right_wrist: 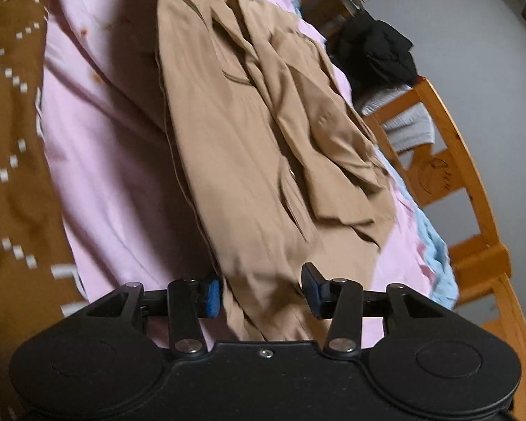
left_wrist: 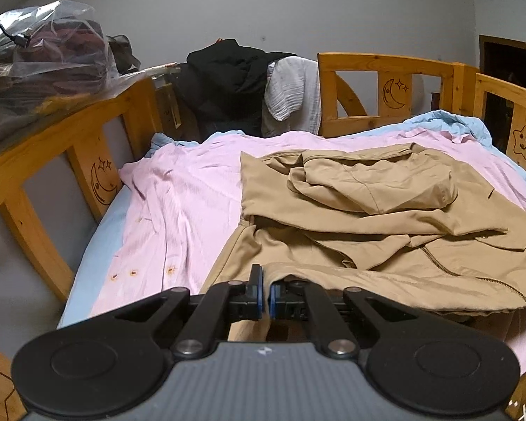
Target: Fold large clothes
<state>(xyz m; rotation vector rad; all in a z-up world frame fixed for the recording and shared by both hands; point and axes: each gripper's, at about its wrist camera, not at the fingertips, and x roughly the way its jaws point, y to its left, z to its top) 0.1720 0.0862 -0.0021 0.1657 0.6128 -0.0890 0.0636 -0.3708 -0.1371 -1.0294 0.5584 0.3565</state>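
The tan jacket (left_wrist: pixel 385 231) lies partly folded on the pink garment (left_wrist: pixel 186 207) spread flat beneath it. Its sleeves are bunched in a crumpled heap on its far half, and an open zipper runs slantwise along its near right side. My side of it, the near hem, hangs off the bed's edge.

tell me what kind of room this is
Most likely a child's bedroom: a wooden bed rail carved with moons and stars, pink bedding holding a tan jacket, and black clothes draped over the rail.
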